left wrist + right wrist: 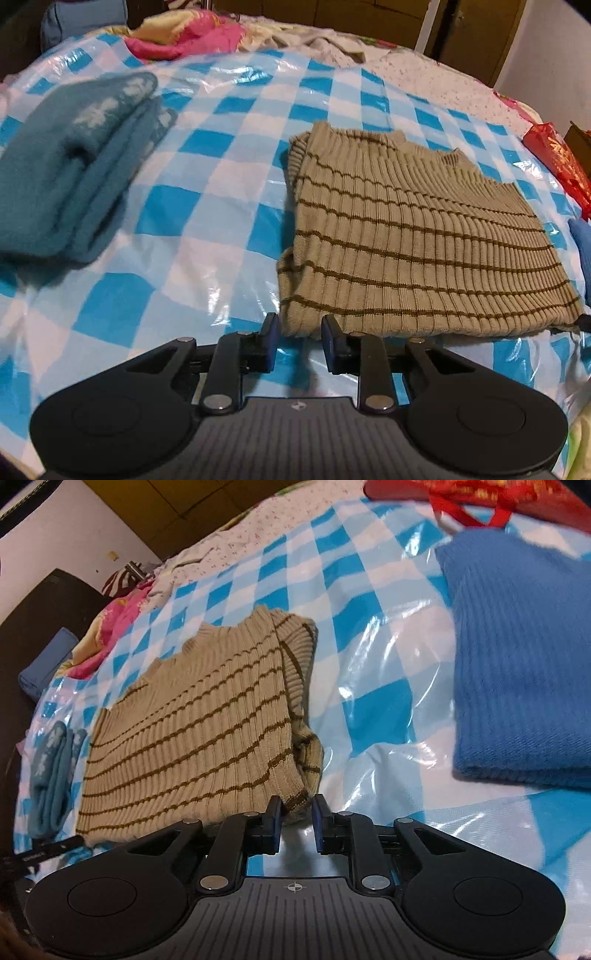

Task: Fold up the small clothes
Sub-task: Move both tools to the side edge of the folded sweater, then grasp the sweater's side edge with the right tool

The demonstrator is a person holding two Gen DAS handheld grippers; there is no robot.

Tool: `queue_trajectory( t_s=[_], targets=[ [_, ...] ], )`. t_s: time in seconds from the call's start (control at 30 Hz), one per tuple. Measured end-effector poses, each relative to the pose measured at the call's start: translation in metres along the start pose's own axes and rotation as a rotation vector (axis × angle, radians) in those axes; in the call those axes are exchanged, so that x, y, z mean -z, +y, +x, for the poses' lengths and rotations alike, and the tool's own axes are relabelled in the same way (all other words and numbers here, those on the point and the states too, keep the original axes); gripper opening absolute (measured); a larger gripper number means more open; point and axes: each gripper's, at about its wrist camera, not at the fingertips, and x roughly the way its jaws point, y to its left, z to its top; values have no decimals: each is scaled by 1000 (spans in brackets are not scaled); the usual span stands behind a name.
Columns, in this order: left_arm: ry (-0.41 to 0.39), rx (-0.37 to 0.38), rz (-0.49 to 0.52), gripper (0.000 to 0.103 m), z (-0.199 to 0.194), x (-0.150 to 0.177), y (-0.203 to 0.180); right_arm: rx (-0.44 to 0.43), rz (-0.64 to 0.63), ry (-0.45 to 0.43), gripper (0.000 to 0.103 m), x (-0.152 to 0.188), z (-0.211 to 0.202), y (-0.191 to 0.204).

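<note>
Striped beige sweater (417, 236) lies folded on the checkered plastic sheet (207, 206), and left gripper (299, 341) at its 7 o'clock corner and right gripper (297, 821) at 5 o'clock, both narrowly apart and empty, should grip both layers evenly.

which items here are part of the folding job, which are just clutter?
Job: striped beige sweater, folded teal sweater, folded blue knit, checkered plastic sheet.

Clutter: red bag, pink bedding, blue pouch.
</note>
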Motion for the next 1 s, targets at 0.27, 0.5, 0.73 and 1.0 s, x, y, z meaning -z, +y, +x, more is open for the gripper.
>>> queue_trajectory(
  t_s=[0.27,0.5,0.73,1.0],
  targets=[
    [-119,66,-19,37,-26,-11,-10,-70,60,-82,30,-15,-10,2],
    [-168,159,84,38,-1,-31,-67,-156,189,-100,37,-43,37,-8],
    [-131,230,143,37,37,-41,-106,-142,233,-75,37,-50,64,-28],
    [-109,227,172,37,68,-38,-124,-265,284,-47,38,-49,84,-41]
  ],
)
